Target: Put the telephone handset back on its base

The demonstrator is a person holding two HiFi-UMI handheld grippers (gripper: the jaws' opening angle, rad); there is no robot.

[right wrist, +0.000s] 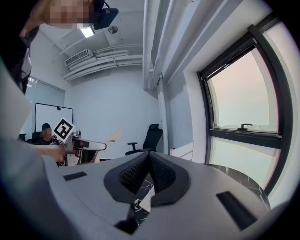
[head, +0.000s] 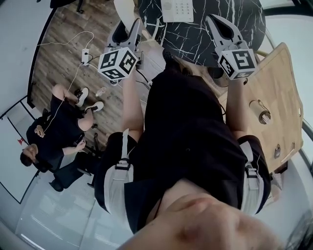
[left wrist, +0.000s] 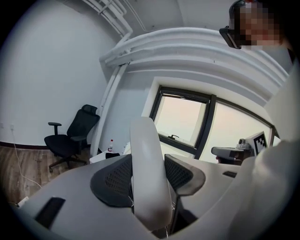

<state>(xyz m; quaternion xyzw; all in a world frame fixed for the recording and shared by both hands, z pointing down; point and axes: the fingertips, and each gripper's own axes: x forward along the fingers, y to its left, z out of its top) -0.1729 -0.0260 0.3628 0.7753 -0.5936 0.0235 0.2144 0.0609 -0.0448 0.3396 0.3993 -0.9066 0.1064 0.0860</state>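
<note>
In the head view, the white telephone base [head: 177,10] with its keypad lies on the black marble table [head: 195,41] at the top edge. My left gripper [head: 129,29] is held up left of the base, shut on the white handset [head: 125,10]. The left gripper view has the handset [left wrist: 143,140] standing upright between the jaws of my left gripper [left wrist: 150,174]. My right gripper [head: 220,27] hovers right of the base. Its jaws in the right gripper view [right wrist: 149,171] are pressed together with nothing between them. Both grippers point up and out, away from the table.
A wooden table [head: 279,97] with a tape roll [head: 259,111] stands at the right. A person [head: 58,132] sits on the wood floor at the left, near a cable and power strip [head: 85,56]. A black office chair [left wrist: 70,138] stands by the wall.
</note>
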